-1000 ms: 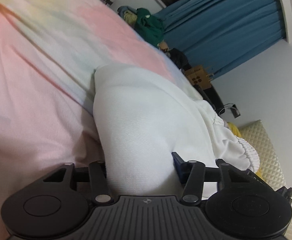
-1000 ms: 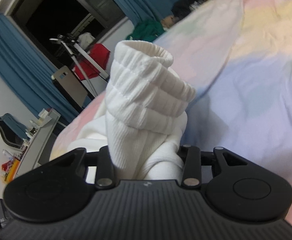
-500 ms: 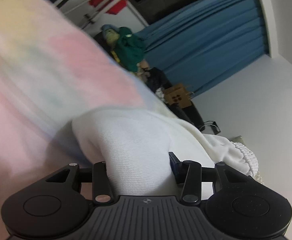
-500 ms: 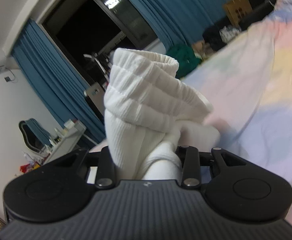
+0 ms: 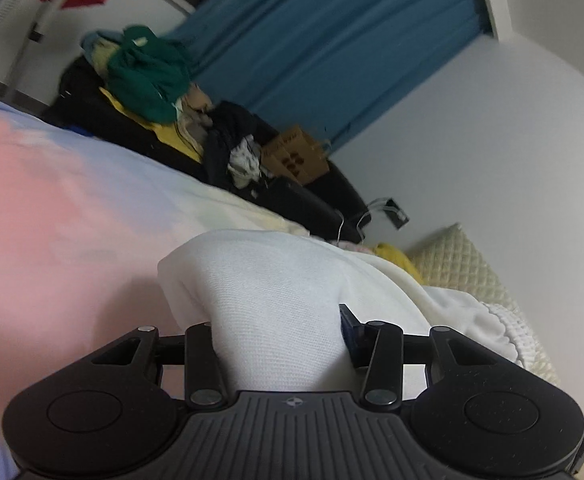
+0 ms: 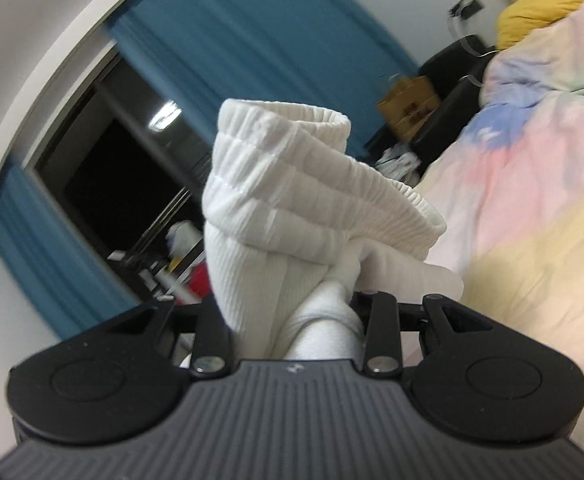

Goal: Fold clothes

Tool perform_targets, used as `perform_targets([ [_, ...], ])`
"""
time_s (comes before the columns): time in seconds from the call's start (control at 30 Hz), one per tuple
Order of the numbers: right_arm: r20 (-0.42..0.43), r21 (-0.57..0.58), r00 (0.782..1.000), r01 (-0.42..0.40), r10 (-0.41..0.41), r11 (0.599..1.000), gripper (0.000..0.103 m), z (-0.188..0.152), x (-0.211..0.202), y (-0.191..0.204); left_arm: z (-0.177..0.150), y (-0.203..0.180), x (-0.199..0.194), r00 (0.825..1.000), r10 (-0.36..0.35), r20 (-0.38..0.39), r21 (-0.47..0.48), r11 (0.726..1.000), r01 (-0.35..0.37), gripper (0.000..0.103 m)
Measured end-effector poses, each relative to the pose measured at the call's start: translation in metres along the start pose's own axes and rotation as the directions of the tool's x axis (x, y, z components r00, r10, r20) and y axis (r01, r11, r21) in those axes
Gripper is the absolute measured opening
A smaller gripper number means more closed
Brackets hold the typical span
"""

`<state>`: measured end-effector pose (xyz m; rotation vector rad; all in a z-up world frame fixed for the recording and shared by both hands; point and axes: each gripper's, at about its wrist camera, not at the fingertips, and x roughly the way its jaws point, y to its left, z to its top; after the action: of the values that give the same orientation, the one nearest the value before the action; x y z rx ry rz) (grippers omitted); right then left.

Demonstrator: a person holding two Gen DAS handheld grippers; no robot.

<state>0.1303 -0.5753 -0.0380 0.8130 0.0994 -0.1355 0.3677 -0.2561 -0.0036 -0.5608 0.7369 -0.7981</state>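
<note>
A white garment [image 5: 275, 300] is lifted above a pastel bedspread [image 5: 51, 216]. My left gripper [image 5: 279, 344] is shut on a smooth fold of it, and the cloth bulges out between the jaws and hides the fingertips. The garment trails right to a ribbed white hem [image 5: 508, 328]. In the right wrist view my right gripper [image 6: 292, 312] is shut on the garment's ribbed cuff [image 6: 292, 184], which stands bunched upright in front of the camera. Its fingertips are buried in the cloth as well.
The pastel bedspread [image 6: 532, 208] fills the right side. A yellow pillow [image 6: 548, 4] and a quilted cream headboard [image 5: 456, 268] lie at the bed's end. Beyond the bed are a pile of clothes [image 5: 147, 76], a cardboard box [image 5: 296, 156], blue curtains [image 5: 332, 40] and a dark window [image 6: 123, 168].
Both grippers have risen and swung across the bed with the white garment still gripped. The views now look more level, showing the curtains and far wall instead of mostly bedspread.
</note>
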Motion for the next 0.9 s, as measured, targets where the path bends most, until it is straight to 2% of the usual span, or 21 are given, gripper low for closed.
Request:
perform_targets([
  [0.1, 0.003, 0.011, 0.999, 0.041, -0.041, 0.999, 0.037, 0.001, 0.022, -0.038, -0.005, 0.004, 0.054, 0.998, 0.03, -0.046, 0.022, 0.999, -0.029, 0.046],
  [0.2, -0.034, 0.044, 0.995, 0.096, -0.094, 0.994, 0.037, -0.013, 0.034, -0.075, -0.015, 0.014, 0.093, 0.991, 0.076, -0.108, 0.061, 0.996, -0.069, 0.046],
  [0.33, -0.09, 0.073, 0.989, 0.123, -0.116, 0.99, 0.037, -0.038, 0.033, -0.108, -0.032, 0.033, 0.109, 0.989, 0.085, -0.118, 0.118, 0.99, -0.071, 0.046],
  [0.43, -0.103, 0.069, 0.989, 0.111, -0.104, 0.991, 0.037, -0.052, 0.023, -0.118, -0.042, 0.047, 0.11, 0.985, 0.089, -0.151, 0.141, 0.988, -0.067, 0.048],
  [0.6, -0.199, 0.128, 0.967, 0.186, -0.158, 0.974, 0.04, -0.08, 0.006, -0.134, -0.077, 0.069, 0.092, 0.965, 0.138, -0.223, 0.177, 0.979, -0.099, 0.054],
  [0.73, -0.251, 0.192, 0.953, 0.221, -0.17, 0.956, 0.044, -0.091, -0.006, -0.144, -0.084, 0.068, 0.075, 0.96, 0.166, -0.224, 0.191, 0.974, -0.124, 0.062],
  [0.8, -0.271, 0.201, 0.945, 0.242, -0.183, 0.949, 0.048, -0.088, -0.015, -0.14, -0.08, 0.056, 0.061, 0.955, 0.211, -0.208, 0.22, 0.962, -0.164, 0.064],
  [0.9, -0.289, 0.151, 0.92, 0.318, -0.266, 0.936, 0.049, -0.08, -0.037, -0.12, -0.071, 0.033, 0.034, 0.95, 0.259, -0.173, 0.267, 0.941, -0.207, 0.068],
])
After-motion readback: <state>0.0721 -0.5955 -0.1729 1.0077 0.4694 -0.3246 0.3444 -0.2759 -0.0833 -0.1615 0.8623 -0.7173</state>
